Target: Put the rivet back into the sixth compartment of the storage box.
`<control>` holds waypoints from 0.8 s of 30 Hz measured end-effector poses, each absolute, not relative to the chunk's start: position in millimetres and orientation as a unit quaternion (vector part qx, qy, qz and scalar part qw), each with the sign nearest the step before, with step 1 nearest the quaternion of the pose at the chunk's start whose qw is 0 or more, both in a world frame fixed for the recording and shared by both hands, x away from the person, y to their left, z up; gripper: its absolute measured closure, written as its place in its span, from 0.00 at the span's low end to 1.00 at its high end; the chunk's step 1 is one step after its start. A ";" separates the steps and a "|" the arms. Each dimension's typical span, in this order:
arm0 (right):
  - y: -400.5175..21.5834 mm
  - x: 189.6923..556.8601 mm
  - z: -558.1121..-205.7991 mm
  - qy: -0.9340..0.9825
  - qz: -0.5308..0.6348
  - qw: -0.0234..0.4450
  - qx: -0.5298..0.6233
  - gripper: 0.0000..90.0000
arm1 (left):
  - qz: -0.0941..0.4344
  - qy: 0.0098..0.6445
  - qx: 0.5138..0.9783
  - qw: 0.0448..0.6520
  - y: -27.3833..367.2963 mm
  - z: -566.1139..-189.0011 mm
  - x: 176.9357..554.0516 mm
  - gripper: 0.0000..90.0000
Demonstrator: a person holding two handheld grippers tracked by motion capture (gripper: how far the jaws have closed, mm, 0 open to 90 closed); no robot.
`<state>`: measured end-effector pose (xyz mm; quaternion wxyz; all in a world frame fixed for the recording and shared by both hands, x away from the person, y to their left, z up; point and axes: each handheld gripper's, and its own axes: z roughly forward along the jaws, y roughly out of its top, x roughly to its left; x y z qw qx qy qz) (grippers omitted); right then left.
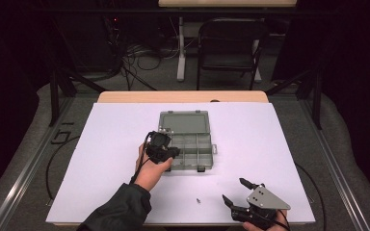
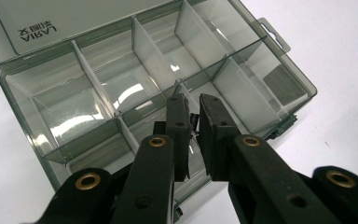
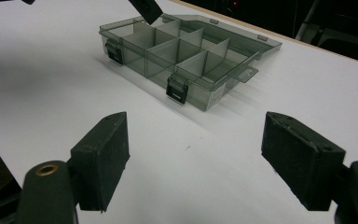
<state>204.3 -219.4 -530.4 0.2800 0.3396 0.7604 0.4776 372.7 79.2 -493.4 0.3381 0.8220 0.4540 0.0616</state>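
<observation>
On the white tabletop [image 1: 115, 144], a smoky clear-plastic compartment box [image 1: 197, 154] is lying open, its lid [image 1: 183, 122] folded flat toward the far edge and its two dark latches [image 3: 176, 88] facing the person. The left tongs [image 1: 173, 152] are hovering over the box's near left corner, held in a hand [image 1: 150, 174] coming out of a dark sleeve [image 1: 120, 209]. In the left gripper view these tongs [image 2: 194, 106] are nearly closed — the two jaws standing just apart, pinching a small dark screw-like part [image 2: 193, 128] with a thin metal shank between their pads, above the near row of compartments. The dividers [image 2: 145, 51] are splitting the tray into two rows; whether the compartments hold anything cannot be told.

The right tongs [image 1: 233, 191] are resting near the front right corner of the tabletop, well apart from the box, wearing a grey three-cornered plate [image 1: 265, 197]. In the right gripper view their jaws are spread wide and holding nothing, the box [image 3: 186, 56] lying ahead between them. A tiny screw-like piece [image 1: 198, 199] is lying on the tabletop left of the right tongs — too small to identify surely. A folding chair [image 1: 229, 45] is standing beyond the table.
</observation>
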 end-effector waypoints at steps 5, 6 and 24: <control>-219.3 204.2 -530.4 0.760 0.477 0.280 0.340 0.25 | 0.061 0.458 0.823 0.332 76.9 -498.1 376.1 0.92; -219.4 204.3 -530.4 0.760 0.477 0.280 0.340 0.25 | 0.061 0.459 0.823 0.329 76.6 -499.1 377.1 0.92; -219.5 204.3 -530.3 0.760 0.478 0.280 0.340 0.25 | 0.055 0.460 0.823 0.330 77.3 -500.1 376.9 0.81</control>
